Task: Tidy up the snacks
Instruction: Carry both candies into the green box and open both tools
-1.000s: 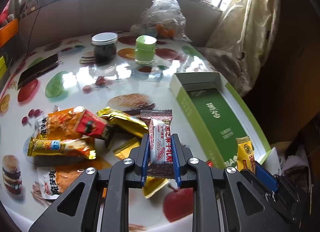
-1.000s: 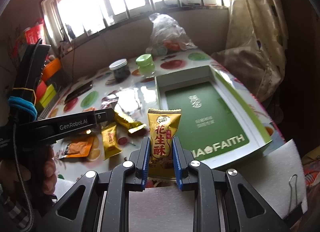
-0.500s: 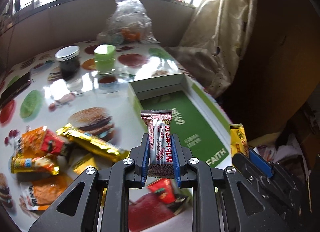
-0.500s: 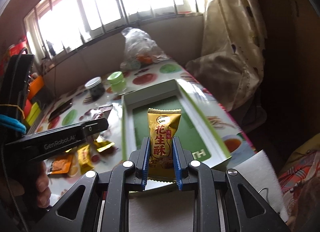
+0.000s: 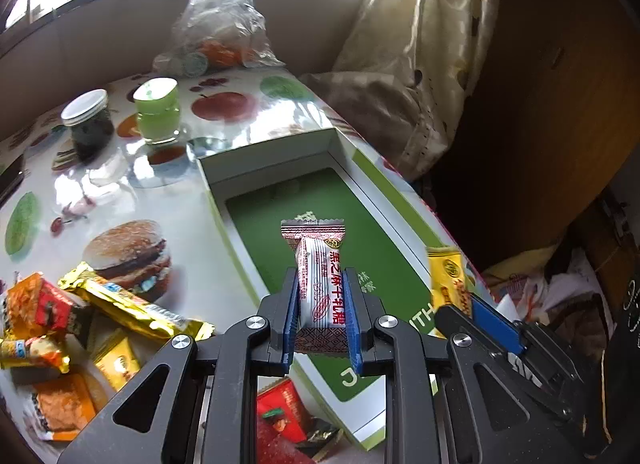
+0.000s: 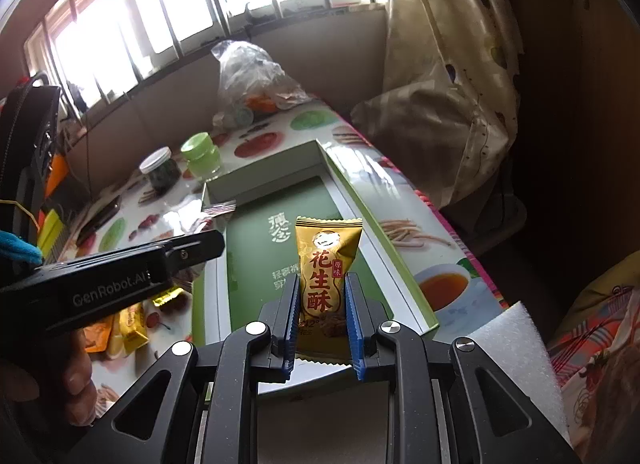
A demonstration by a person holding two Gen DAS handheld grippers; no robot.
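My left gripper point(image 5: 322, 318) is shut on a red-and-white candy packet point(image 5: 318, 284) and holds it above the near end of the green box point(image 5: 280, 224). My right gripper point(image 6: 323, 322) is shut on a golden peanut-crisp packet point(image 6: 326, 268), held above the box's point(image 6: 256, 248) near edge. The right gripper shows in the left wrist view point(image 5: 472, 312) with its golden packet point(image 5: 446, 276). The left gripper shows in the right wrist view point(image 6: 192, 248). The box holds no snacks that I can see.
Several loose snack packets point(image 5: 120, 304) lie on the fruit-print tablecloth left of the box. A dark jar point(image 5: 86, 124), a green jar point(image 5: 158, 110) and a plastic bag point(image 5: 220, 24) stand at the back. A curtain point(image 5: 420, 64) hangs right. White foam point(image 6: 516, 340) lies near right.
Both grippers have moved right and forward with their packets, from beside the snack pile and box front to above the green box's near end.
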